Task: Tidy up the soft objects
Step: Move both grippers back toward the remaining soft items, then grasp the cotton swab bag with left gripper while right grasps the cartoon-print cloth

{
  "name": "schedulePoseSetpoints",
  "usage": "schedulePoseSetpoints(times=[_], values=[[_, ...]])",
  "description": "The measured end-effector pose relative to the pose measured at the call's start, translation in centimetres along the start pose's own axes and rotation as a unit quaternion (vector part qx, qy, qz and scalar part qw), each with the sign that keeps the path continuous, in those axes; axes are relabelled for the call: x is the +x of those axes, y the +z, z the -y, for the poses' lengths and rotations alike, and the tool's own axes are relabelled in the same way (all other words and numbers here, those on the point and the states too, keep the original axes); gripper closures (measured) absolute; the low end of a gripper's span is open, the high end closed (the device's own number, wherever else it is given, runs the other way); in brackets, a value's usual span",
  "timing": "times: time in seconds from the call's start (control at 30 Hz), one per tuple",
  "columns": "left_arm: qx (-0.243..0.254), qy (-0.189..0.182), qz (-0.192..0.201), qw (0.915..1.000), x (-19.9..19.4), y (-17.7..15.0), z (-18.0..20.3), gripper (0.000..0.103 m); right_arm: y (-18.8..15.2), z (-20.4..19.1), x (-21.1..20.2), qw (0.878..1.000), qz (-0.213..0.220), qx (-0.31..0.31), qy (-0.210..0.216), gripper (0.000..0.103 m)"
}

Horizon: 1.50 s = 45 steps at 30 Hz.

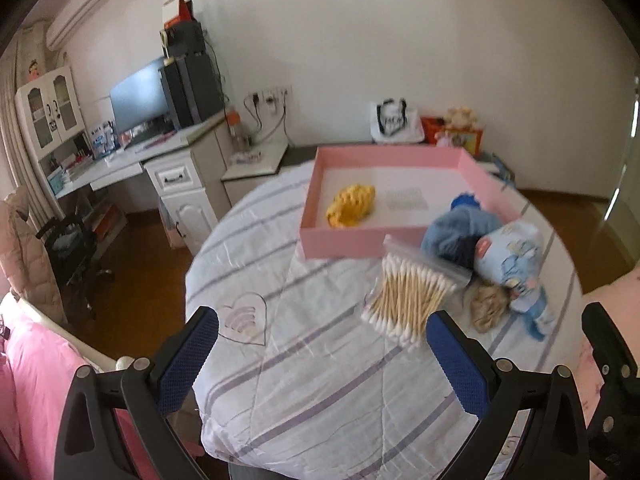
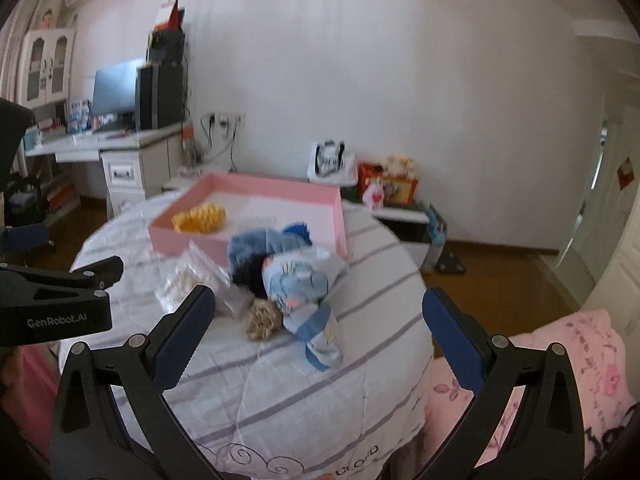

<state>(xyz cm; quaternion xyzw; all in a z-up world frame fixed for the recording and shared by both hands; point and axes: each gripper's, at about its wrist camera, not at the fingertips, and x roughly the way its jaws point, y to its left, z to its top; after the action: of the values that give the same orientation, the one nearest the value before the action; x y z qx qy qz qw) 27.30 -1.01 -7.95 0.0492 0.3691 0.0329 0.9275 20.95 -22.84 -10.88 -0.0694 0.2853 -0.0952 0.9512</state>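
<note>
Surface: a round desk (image 1: 320, 380) under a white cloth with purple stripes carried all the task items.
Tray: a pink tray (image 1: 360, 244) stood at the far side of the desk; a yellow knitted piece (image 1: 352, 205) already lay inside it, toward its left.
Loose items: a clear bag of cotton swabs (image 1: 412, 300) lay just in front of the tray's near wall, with a blue fabric heap (image 1: 460, 232), a pale blue patterned garment (image 1: 516, 264) and a beige scrunchie (image 1: 486, 306) bunched together immediately to its right, touching one another.
Left tongs (image 1: 320, 364): jaws apart, holding nothing, poised above the near part of the desk.
Right tongs (image 2: 320, 344): jaws likewise apart and empty, poised near the desk's near edge.
Key relation: the swab bag lay ahead and to the right of the left tongs, its long axis running diagonally from near-left to far-right; in the right wrist view the garment and scrunchie lay almost straight ahead of the right tongs.
Judgement: the left tongs appeared nearer the swab bag, the right tongs nearer the fabric pile; either approach would call for a short forward reach.
Progress: judged early, as only one soft item was in the tray.
</note>
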Motion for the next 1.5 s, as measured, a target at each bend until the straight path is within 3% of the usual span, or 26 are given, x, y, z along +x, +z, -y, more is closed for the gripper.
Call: schedulePoseSetpoints(times=[0.37,0.73,0.83,0.93,1.1,1.4,1.5], values=[[0.045,-0.027,-0.051,0.9974,7.3,0.4,3.2,0.0,-2.8,0.6,5.7,0.996,-0.086,0.013,0.008,0.0],[0.064,-0.078,-0.087,0.9911,14.0,0.9,5.2,0.001,-3.5,1.8,9.2,0.992,-0.126,0.028,0.006,0.0],[0.054,-0.089,-0.094,0.99,15.5,1.1,4.9,0.014,-3.8,2.2,10.3,0.99,-0.139,0.034,0.003,0.0],[0.034,-0.125,-0.107,0.9857,16.8,1.1,4.1,0.019,-4.0,2.5,11.2,0.988,-0.149,0.041,0.005,0.0],[0.017,-0.155,-0.104,0.9822,17.1,0.9,2.2,0.048,-3.9,2.7,11.7,0.987,-0.153,0.049,0.008,0.0],[0.001,-0.143,-0.078,0.9867,15.5,0.9,-1.7,0.053,-2.2,1.6,11.4,0.99,-0.137,0.037,0.009,0.0],[-0.007,-0.12,-0.072,0.9901,15.2,0.7,-3.2,0.053,-1.5,1.3,11.4,0.991,-0.129,0.034,0.005,0.0]])
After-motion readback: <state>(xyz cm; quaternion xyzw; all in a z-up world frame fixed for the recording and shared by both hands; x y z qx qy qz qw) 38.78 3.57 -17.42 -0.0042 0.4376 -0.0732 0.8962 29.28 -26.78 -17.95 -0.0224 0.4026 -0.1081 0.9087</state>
